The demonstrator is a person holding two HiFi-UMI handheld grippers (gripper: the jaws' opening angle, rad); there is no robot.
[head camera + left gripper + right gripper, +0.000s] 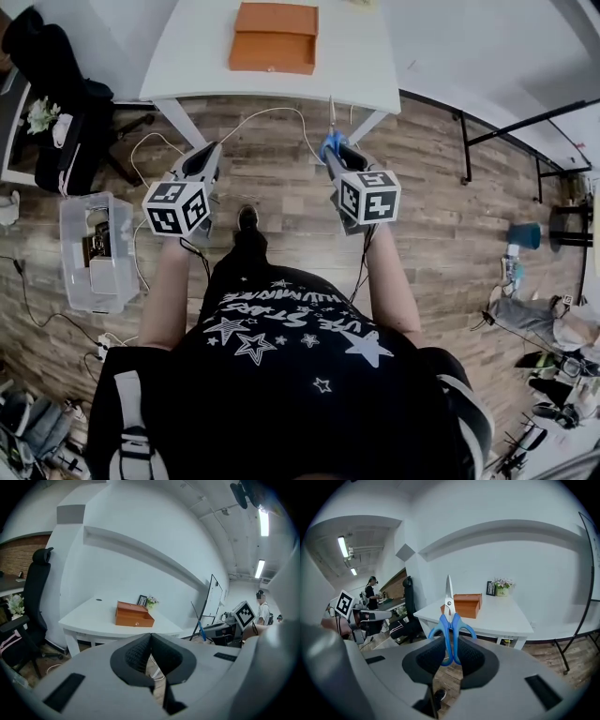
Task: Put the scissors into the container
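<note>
My right gripper (451, 656) is shut on blue-handled scissors (450, 625), blades pointing up and forward toward the white table (506, 616). In the head view the scissors (330, 141) stick out ahead of the right gripper (339, 159), just short of the table edge. The container is an orange-brown box (275, 37) with its lid closed, at the middle of the table (197, 56); it also shows as the box (466, 604) beyond the blades and the box (134, 614). My left gripper (150, 656) is shut with nothing in it, held left of the person's body (208, 164).
A black office chair (56, 84) stands left of the table. A clear plastic bin (94, 251) sits on the wood floor at left, with cables trailing. A black metal frame (506, 141) runs at right. A small flower pot and picture frame (499, 588) stand at the table's back.
</note>
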